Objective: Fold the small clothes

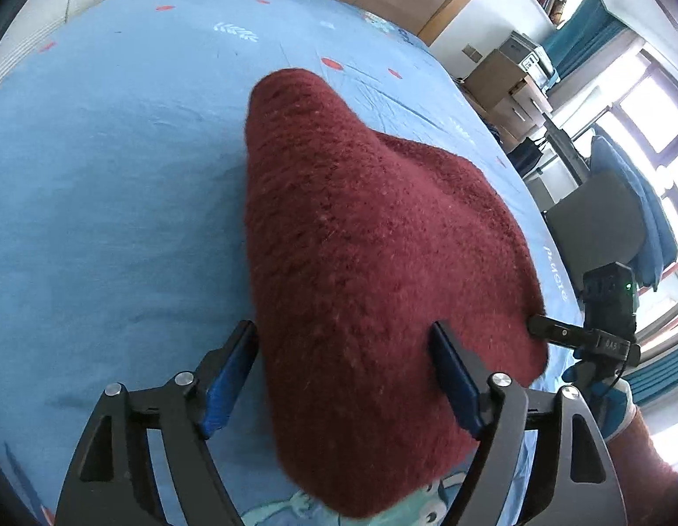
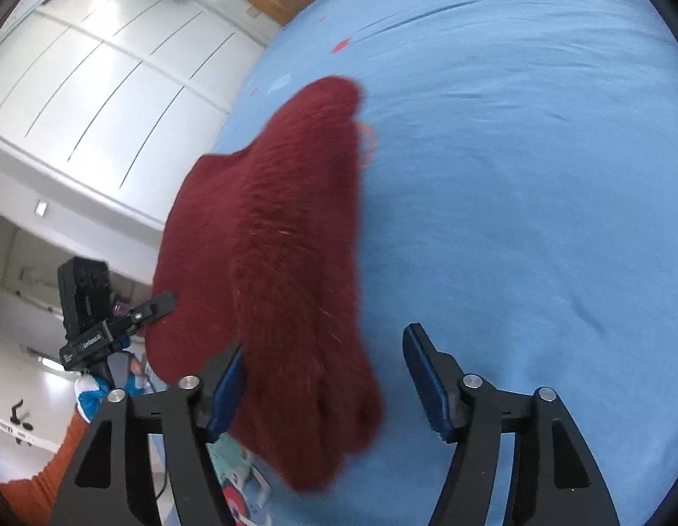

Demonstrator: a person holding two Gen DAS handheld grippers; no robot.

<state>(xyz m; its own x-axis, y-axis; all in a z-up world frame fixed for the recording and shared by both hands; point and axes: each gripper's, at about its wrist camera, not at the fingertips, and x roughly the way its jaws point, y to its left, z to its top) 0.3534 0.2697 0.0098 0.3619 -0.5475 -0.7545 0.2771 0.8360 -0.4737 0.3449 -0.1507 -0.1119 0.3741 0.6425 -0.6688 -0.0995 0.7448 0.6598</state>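
Dark red knitted wool, the small garment [image 1: 361, 263] lies folded on the blue bed sheet [image 1: 98, 197], close to the near edge of the bed. Both tongs stand spread and pinch nothing: the left gripper [image 1: 345, 377] straddles the near end, the right gripper [image 2: 323, 383] has cloth beside its left pad only. The fold seems just released; next comes probably another fold, which needs a new hold on one edge.

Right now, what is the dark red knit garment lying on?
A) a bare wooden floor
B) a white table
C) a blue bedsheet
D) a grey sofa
C: the red knit garment lies on a blue bedsheet with small red and white prints, which spreads around it in both wrist views.
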